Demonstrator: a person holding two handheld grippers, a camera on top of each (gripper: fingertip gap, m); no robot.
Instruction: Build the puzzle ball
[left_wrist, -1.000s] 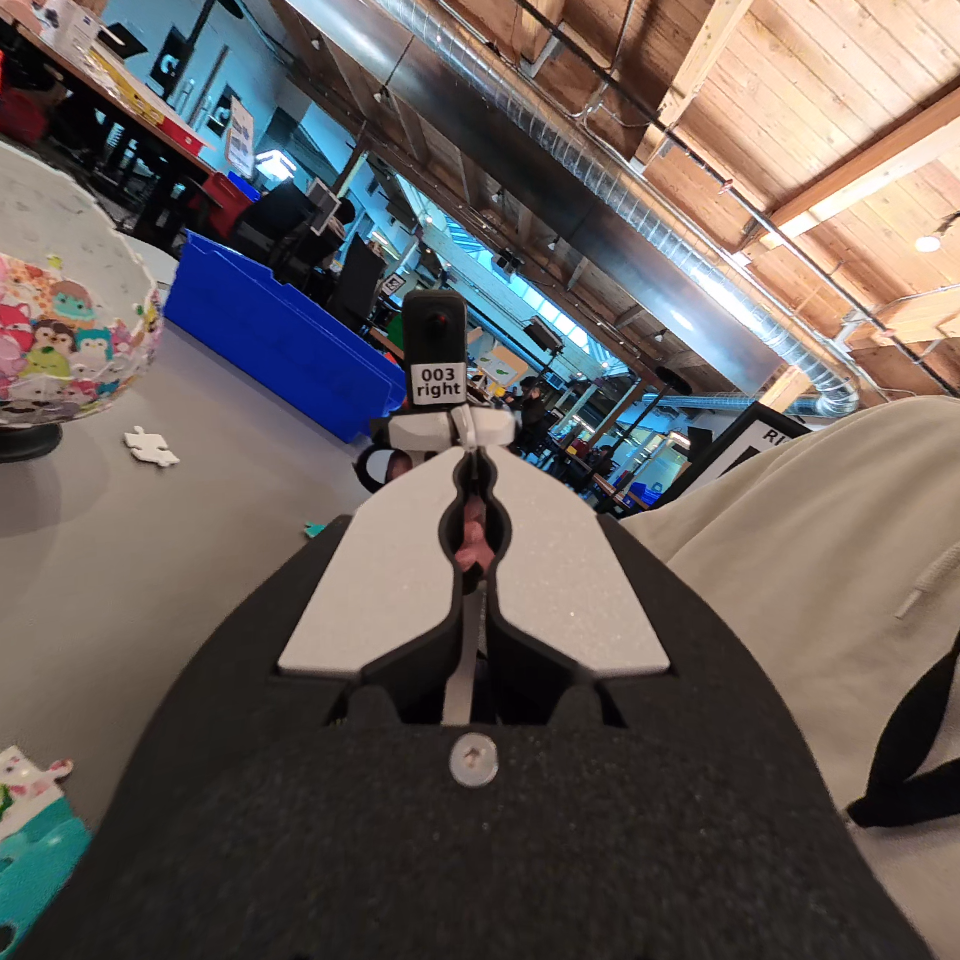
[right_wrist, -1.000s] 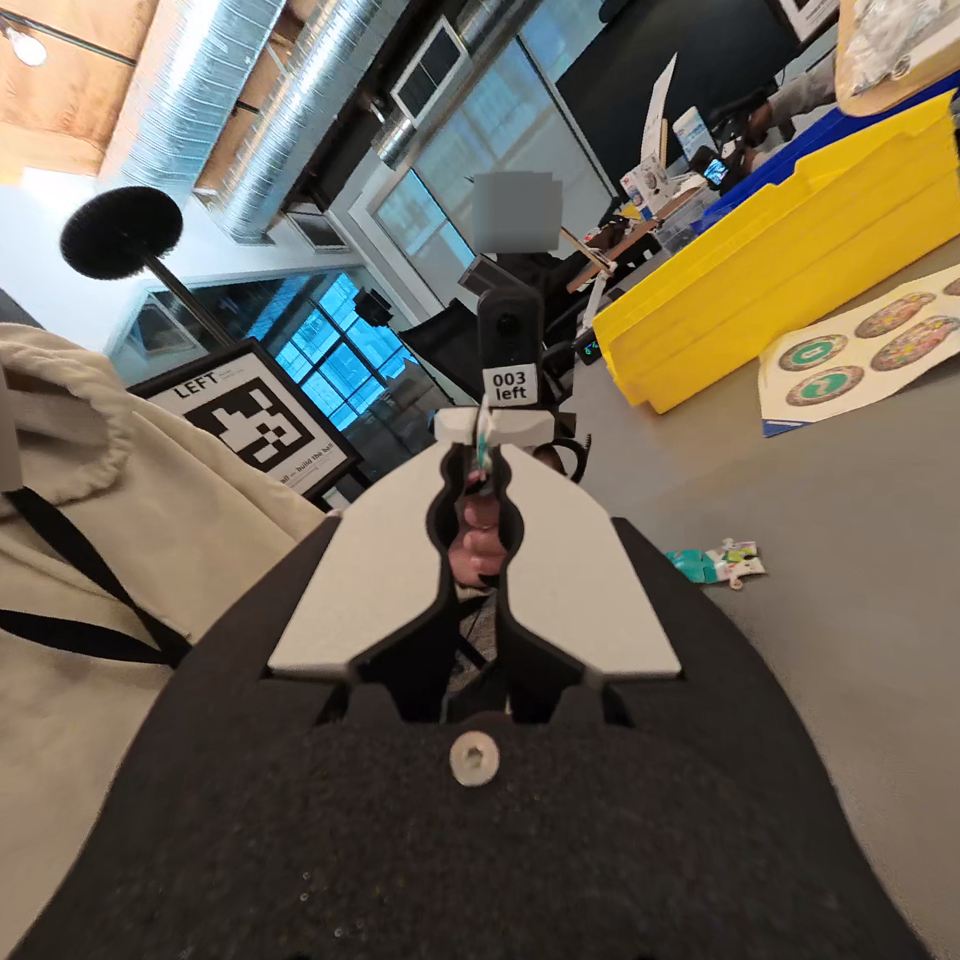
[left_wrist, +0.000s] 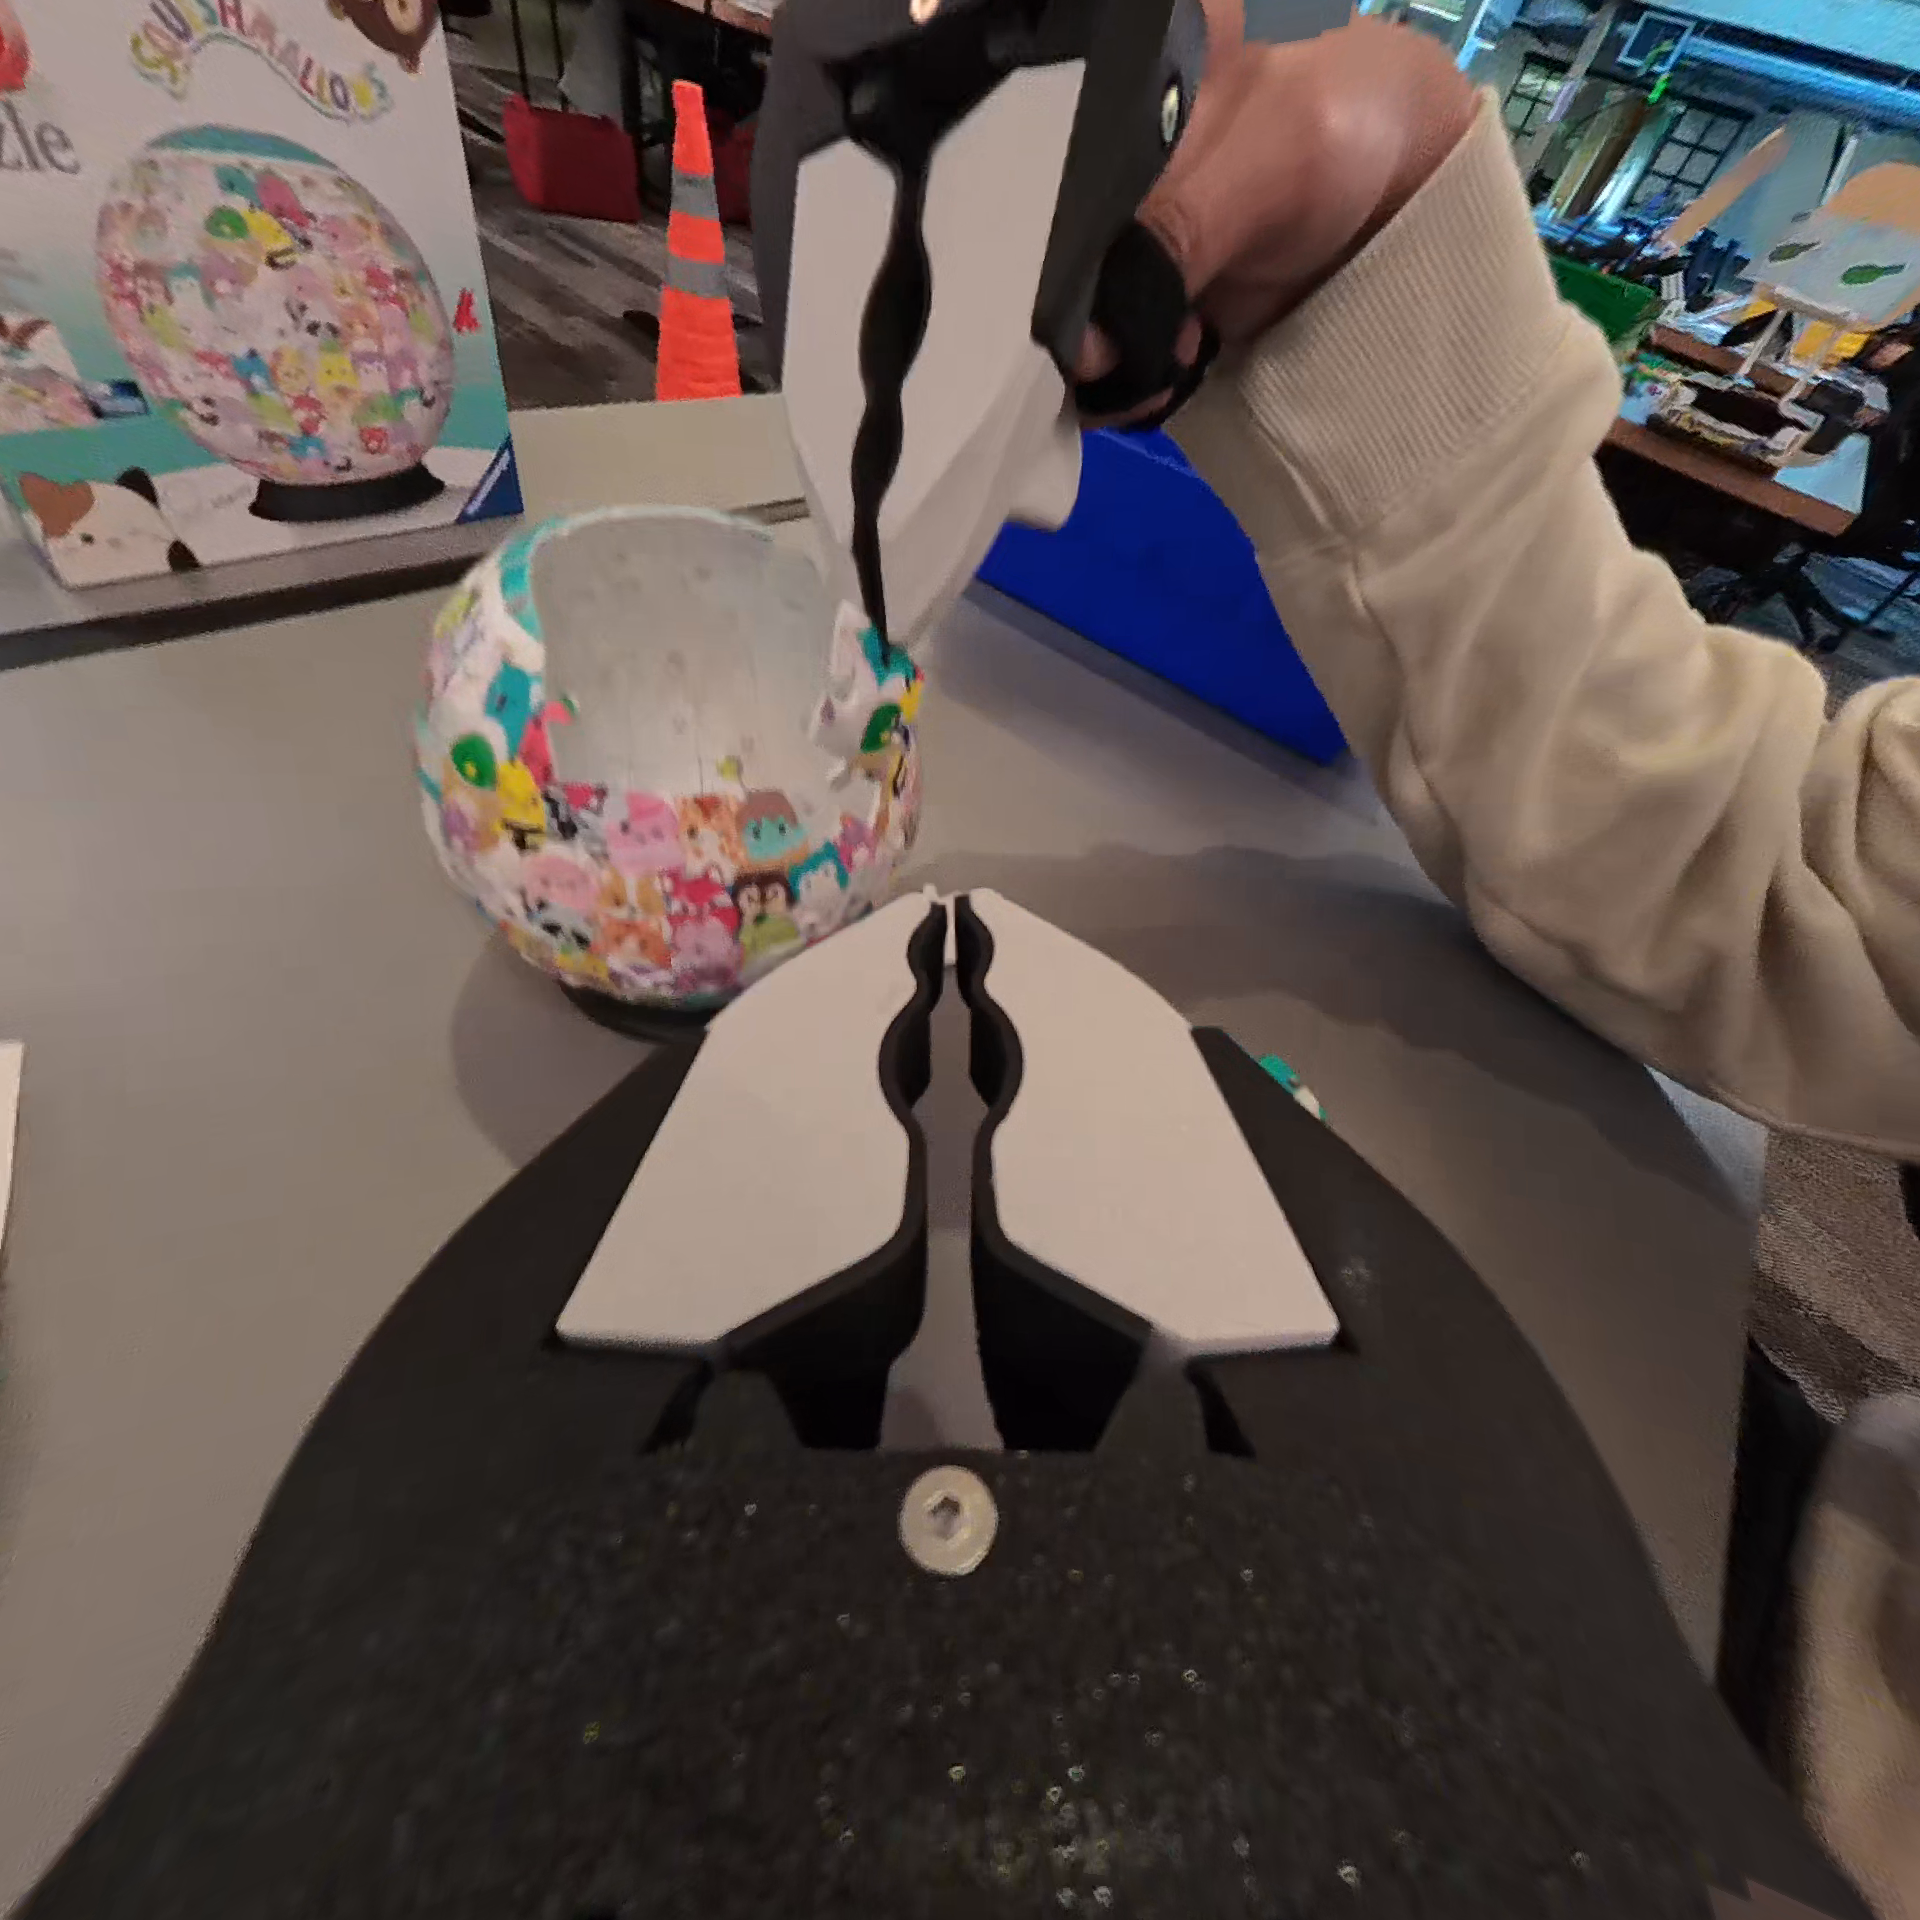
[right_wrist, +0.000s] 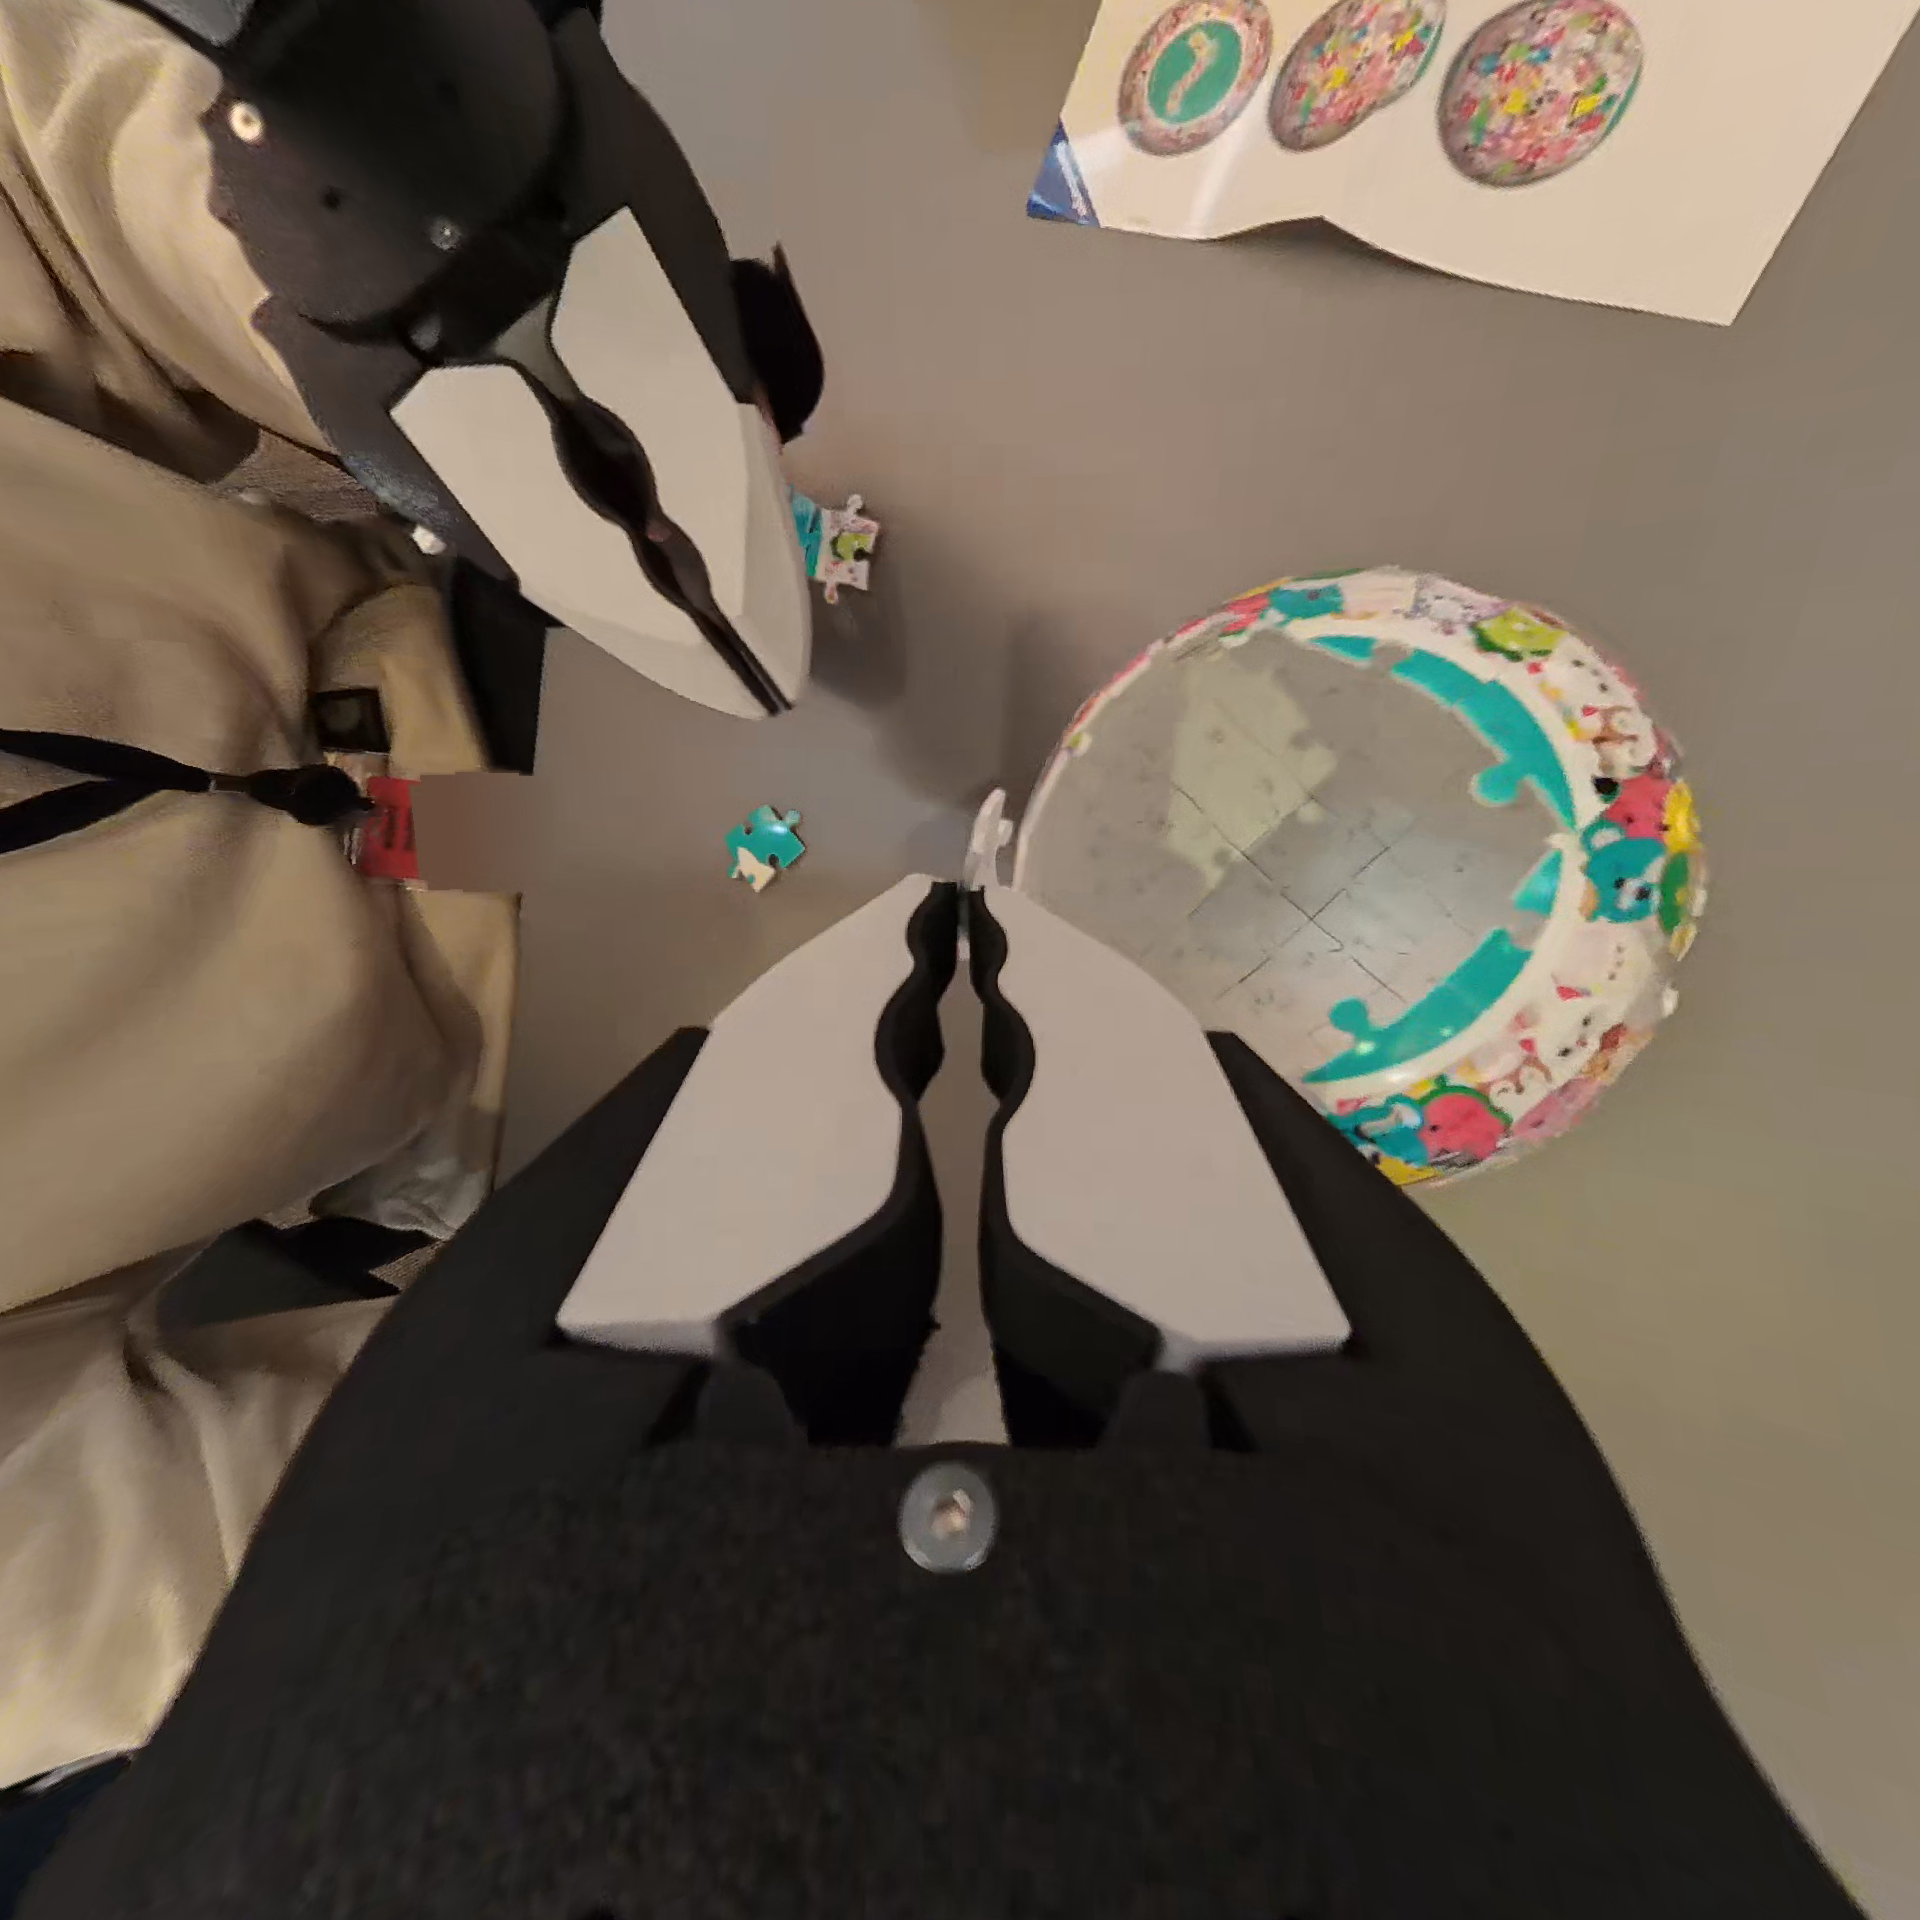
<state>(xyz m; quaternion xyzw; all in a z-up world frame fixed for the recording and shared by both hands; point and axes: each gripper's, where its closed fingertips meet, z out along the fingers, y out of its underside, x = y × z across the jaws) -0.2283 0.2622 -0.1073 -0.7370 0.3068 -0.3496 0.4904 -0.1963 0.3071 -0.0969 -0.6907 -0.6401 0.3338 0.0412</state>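
Swinging down from mid-air, my right gripper (right_wrist: 961, 899) now pinches a white-backed puzzle piece (right_wrist: 987, 836) at the colourful half-built puzzle ball's (left_wrist: 665, 790) rim; left gripper (left_wrist: 948, 914) fingers closed, seemingly empty.

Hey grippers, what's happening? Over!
Right gripper shut on a white-backed puzzle piece at the colourful half-built puzzle ball's rim. Left gripper shut, empty. Nothing blocking.

Even indoor light, moderately bright. Soft shadow on the table (left_wrist: 260, 935) beneath the puzzle ball (left_wrist: 665, 790). Wide-angle bending at edges; motion blur throughout, background soft.
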